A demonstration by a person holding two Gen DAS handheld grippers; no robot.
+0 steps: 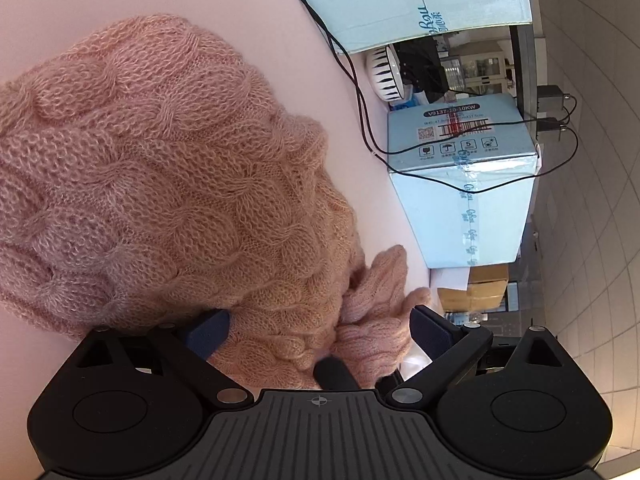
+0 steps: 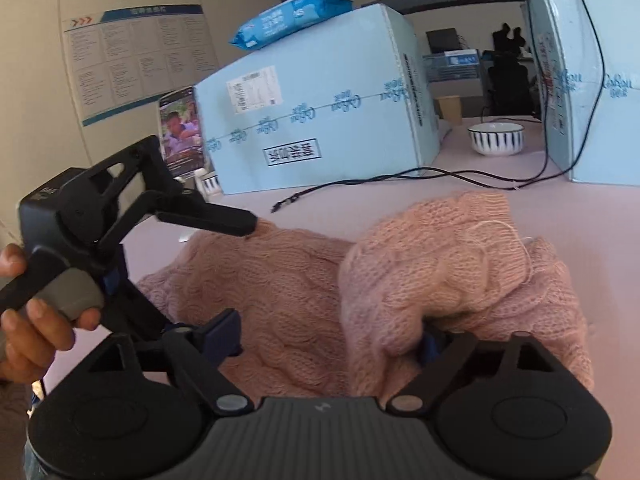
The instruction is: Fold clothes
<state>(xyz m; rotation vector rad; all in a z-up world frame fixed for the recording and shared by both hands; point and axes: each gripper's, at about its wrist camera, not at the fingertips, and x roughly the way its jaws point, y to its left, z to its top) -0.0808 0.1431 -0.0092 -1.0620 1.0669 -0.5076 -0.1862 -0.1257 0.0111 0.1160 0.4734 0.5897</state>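
Note:
A pink cable-knit sweater (image 1: 168, 184) lies bunched on the pale pink table (image 1: 248, 8). In the left wrist view my left gripper (image 1: 320, 332) stands wide open, with knit fabric lying between its blue-padded fingers. In the right wrist view the sweater (image 2: 288, 292) is heaped in front of my right gripper (image 2: 328, 340), which is also open; a fold of the knit drapes over its right finger. The left gripper (image 2: 244, 224) shows in the right wrist view at the left, held by a hand, its fingertips at the sweater's far left edge.
Light blue cardboard boxes (image 2: 320, 120) (image 1: 460, 184) stand along the back of the table. A striped bowl (image 2: 496, 138) sits between them. Black cables (image 2: 400, 180) run over the table behind the sweater. A phone (image 2: 180, 132) leans against the left box.

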